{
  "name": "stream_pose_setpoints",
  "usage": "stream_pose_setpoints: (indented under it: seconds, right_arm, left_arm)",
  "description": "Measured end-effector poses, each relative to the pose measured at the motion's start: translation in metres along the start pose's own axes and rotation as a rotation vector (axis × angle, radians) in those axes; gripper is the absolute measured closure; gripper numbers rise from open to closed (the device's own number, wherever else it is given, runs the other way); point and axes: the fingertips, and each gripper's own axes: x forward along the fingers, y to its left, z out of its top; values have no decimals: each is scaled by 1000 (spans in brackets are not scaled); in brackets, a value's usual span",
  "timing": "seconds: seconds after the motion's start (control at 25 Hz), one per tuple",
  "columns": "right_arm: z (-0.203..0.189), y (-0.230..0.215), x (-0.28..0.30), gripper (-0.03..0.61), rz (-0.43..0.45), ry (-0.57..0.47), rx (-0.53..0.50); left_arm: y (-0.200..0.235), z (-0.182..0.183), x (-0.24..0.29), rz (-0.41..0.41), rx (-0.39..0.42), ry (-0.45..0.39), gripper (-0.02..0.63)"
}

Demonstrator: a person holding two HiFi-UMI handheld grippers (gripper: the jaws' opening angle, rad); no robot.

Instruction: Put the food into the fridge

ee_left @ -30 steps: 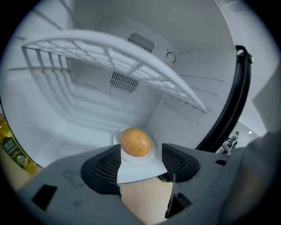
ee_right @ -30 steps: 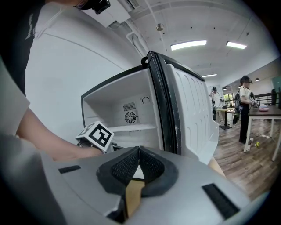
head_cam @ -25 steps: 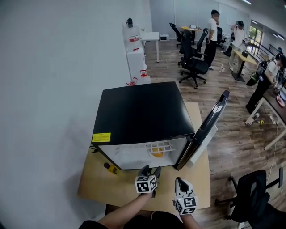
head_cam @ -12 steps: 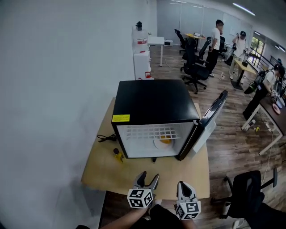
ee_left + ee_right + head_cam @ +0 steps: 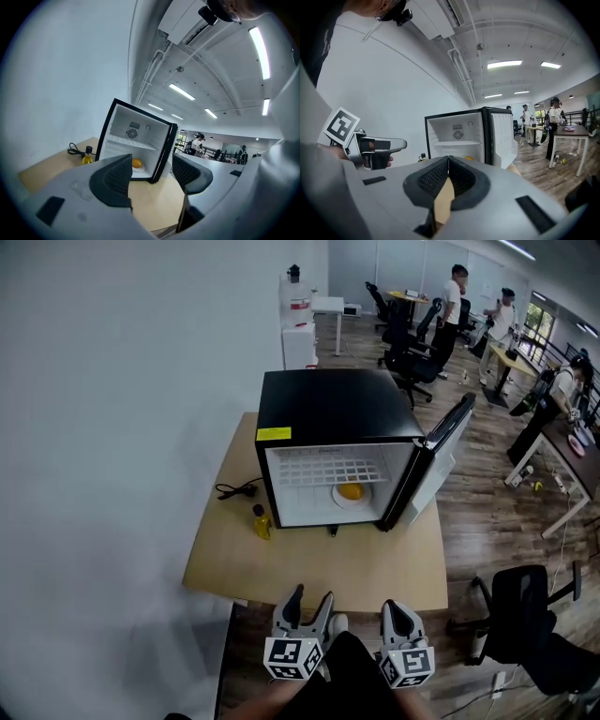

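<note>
Your left gripper (image 5: 312, 595) hangs near the front edge of the table (image 5: 281, 568). Its jaws are spread wide with nothing between them, and in the left gripper view the gap frames the fridge beyond.

Ahead of it and off to its left, a black cable (image 5: 234, 489) lies coiled on the table. A small yellow bottle (image 5: 262, 522) with a dark cap stands just beside the fridge's front left corner.

Straight ahead of both grippers, and well apart from them, sits the black fridge (image 5: 328, 404). Its door (image 5: 441, 448) stands open on the right-hand side. Inside, under the white wire shelf (image 5: 328, 471), the orange food (image 5: 350, 491) lies on a white plate (image 5: 337, 500) on the fridge floor, nearer the door side.

Your right gripper (image 5: 395, 607) is just beside the left one. Its jaws are pressed together at the tips and grip nothing. To its right, off the table, a black office chair (image 5: 520, 629) stands on the wood floor.
</note>
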Motion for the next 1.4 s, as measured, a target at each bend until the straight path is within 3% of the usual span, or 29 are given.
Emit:
stream_pose_setpoints:
  seconds: [0.36, 0.52, 0.6, 0.76, 1.4]
  right_arm:
    - [4, 12, -41, 518, -27, 19, -32]
    - [-1, 17, -48, 518, -23, 33, -44]
    - [-2, 22, -49, 518, -7, 36, -52]
    - [4, 28, -48, 518, 16, 14, -66]
    - [30, 6, -61, 518, -22, -53, -73]
  left_arm:
    - [-27, -7, -44, -66, 46, 59, 362]
    - [-26, -9, -56, -57, 33, 66, 556]
    - [-27, -6, -59, -58, 33, 56, 589]
    - [-28, 2, -62, -64, 76, 41, 598]
    - [-50, 0, -66, -57, 108, 21, 598]
